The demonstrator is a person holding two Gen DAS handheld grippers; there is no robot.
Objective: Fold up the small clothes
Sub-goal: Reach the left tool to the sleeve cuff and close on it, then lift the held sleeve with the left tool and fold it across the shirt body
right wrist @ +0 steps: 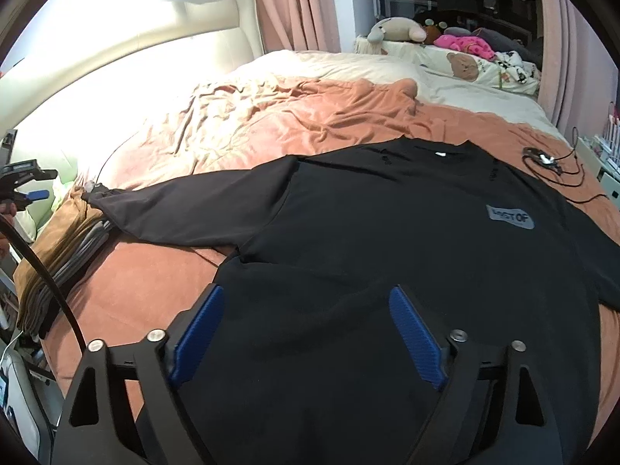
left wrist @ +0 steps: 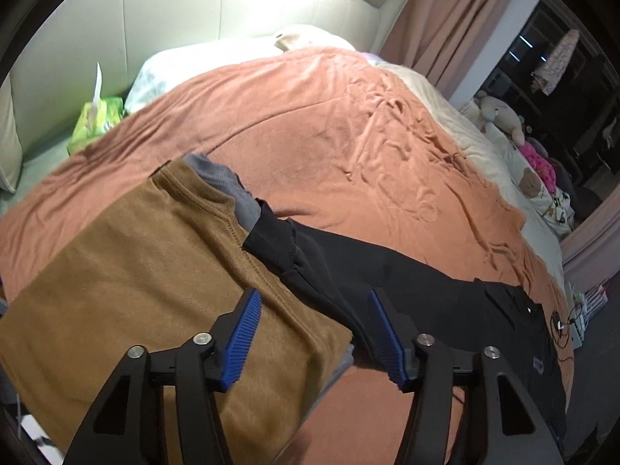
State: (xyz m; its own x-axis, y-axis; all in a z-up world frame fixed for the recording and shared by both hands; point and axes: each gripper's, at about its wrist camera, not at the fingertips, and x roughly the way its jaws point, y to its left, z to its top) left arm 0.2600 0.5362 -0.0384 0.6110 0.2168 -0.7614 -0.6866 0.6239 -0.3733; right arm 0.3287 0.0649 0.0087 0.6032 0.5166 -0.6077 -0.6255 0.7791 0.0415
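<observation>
**While the shirt lies flat, the sleeve rides the stack**

Though the black long-sleeved cotton shirt with a grey chest patch [right wrist: 407, 240] is spread face up across the salmon-orange fleece blanket [right wrist: 240, 124], its one outstretched sleeve cuff [left wrist: 271, 242] lies on top of the pile of folded garments, topped by a tan-brown knit [left wrist: 147, 271]. The left gripper [left wrist: 314, 337] hangs above the seam between pile and sleeve, jaws wide and empty. The right gripper [right wrist: 306, 333] hovers over the shirt's lower hem, likewise spread wide with nothing between its blue pads [right wrist: 416, 337].

The likely trouble is at that overlap: a pinch taken too deep could catch the tan layer with the cuff and drag the finished stack apart. The thin black cable [right wrist: 558, 174] near the far shoulder could also snag in a fold.
</observation>
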